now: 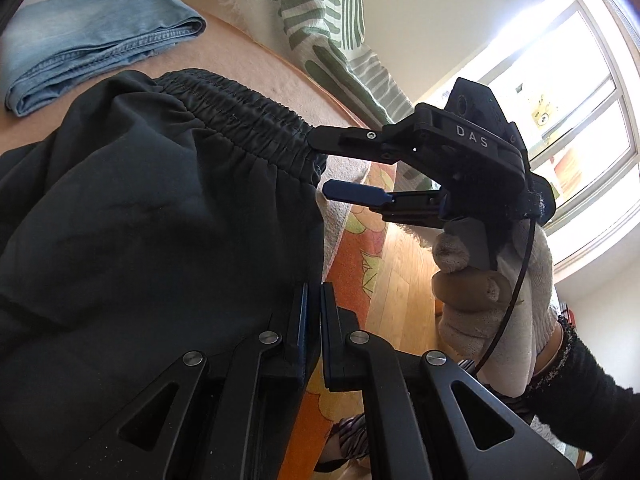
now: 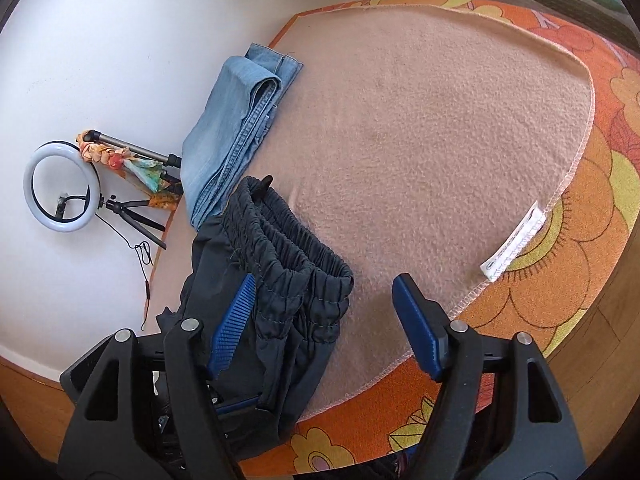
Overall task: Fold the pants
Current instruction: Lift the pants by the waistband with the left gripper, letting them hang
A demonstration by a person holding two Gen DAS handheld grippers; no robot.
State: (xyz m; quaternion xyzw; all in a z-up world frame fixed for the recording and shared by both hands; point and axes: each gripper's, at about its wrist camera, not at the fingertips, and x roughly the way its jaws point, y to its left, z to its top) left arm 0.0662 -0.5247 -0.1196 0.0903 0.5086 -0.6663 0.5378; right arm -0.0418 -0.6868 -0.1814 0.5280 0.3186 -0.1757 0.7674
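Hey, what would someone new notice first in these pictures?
The black pants with their ruched waistband, bunched on the beige blanket. The right gripper stands open at the waistband's end; the left gripper is shut on the fabric. Folded blue jeans lie behind.

Folded jeans: light blue denim, at 10 o'clock on the beige blanket, lying along its edge.
Beige blanket: fleece with stitched hem, spread over the orange rug; a white label sits at its 3 o'clock edge.
Orange rug: floral pattern, showing around the blanket from 1 to 6 o'clock.
Ring light: white, on a small black tripod, at 9 o'clock against the white wall.
Patterned scarf: tied on a metal pole beside the ring light.
Green-striped fabric: hangs at 12 o'clock.
Window: bright, at 2 o'clock.
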